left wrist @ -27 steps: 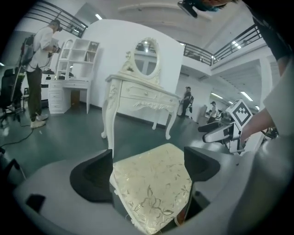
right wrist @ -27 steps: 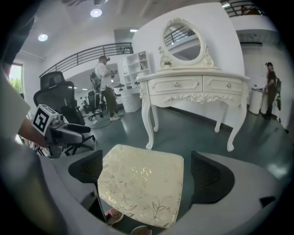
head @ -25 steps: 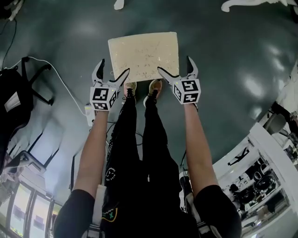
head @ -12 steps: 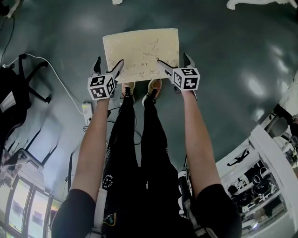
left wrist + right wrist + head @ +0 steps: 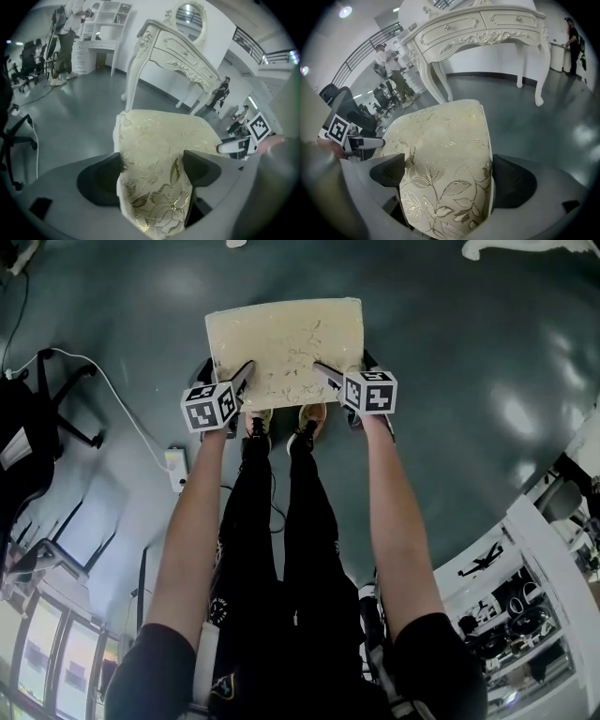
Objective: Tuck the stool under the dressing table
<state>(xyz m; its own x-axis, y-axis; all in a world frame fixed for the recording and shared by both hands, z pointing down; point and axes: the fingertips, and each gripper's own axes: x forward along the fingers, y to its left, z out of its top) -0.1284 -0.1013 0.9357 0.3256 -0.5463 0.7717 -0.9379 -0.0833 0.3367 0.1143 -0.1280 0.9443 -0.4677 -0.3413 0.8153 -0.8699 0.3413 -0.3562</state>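
The stool [image 5: 286, 348] has a cream cushion with a gold leaf pattern and stands on the dark floor just ahead of my feet. My left gripper [image 5: 225, 379] is shut on its near left corner, and the cushion fills the gap between the jaws [image 5: 152, 171]. My right gripper [image 5: 345, 367] is shut on the near right corner in the same way [image 5: 447, 176]. The white carved dressing table [image 5: 483, 28] stands beyond the stool, a stretch of floor away. Its oval mirror [image 5: 190, 14] shows above it. Only the table's feet [image 5: 525, 247] reach the head view.
A black office chair [image 5: 37, 427] stands at the left, with a white cable and power strip [image 5: 176, 465] on the floor beside it. White shelving [image 5: 525, 587] with small items is at the lower right. People stand far off [image 5: 386, 61].
Both grippers have moved forward from beside the stool's near edge onto its near corners. Their jaws have narrowed onto the cushion.
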